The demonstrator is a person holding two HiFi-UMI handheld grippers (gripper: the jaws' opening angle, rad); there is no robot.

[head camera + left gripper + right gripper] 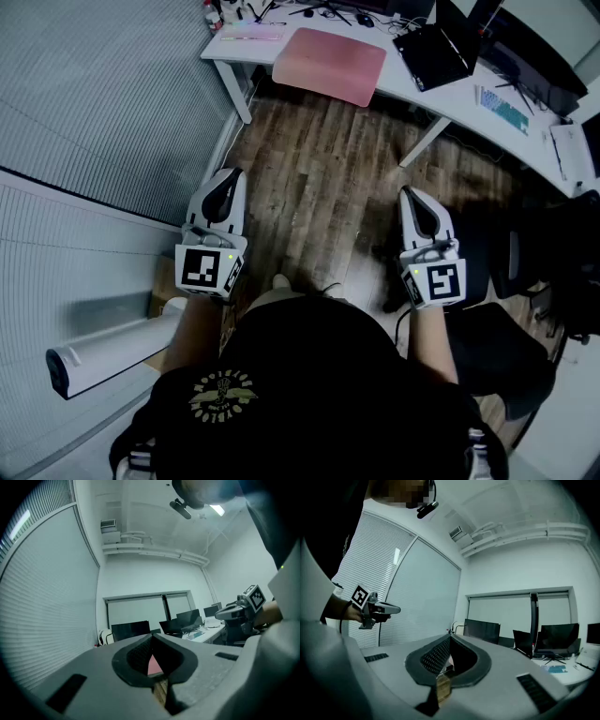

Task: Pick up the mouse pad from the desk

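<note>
And there they were at the start line: the left hand-held gripper (pixel 228 183) and the right hand-held gripper (pixel 411 197) were both held out level in front of the person, side by side over the brown wood-plank floor (pixel 328 178). Both had their jaws pressed together with nothing caught in them. Each gripper view showed the dark pads meeting at the tip, with only the room visible beyond.

The target, a soft pink rectangular mouse pad (pixel 330 64), lay flat on the long white table (pixel 450 105) ahead. It sat near the front edge with one side hanging a little over it, and a black open laptop (pixel 433 52) was just beside it. A sliver of that pink showed in the left gripper view, low between the closed jaws, so that gripper looked roughly lined up with it.

As for progress, I judged that nothing was done yet. The pad was untouched and well apart from both grippers. The whole job remained: close the gap to the table, spread a pair of jaws, take that overhanging edge and lift it.
</note>
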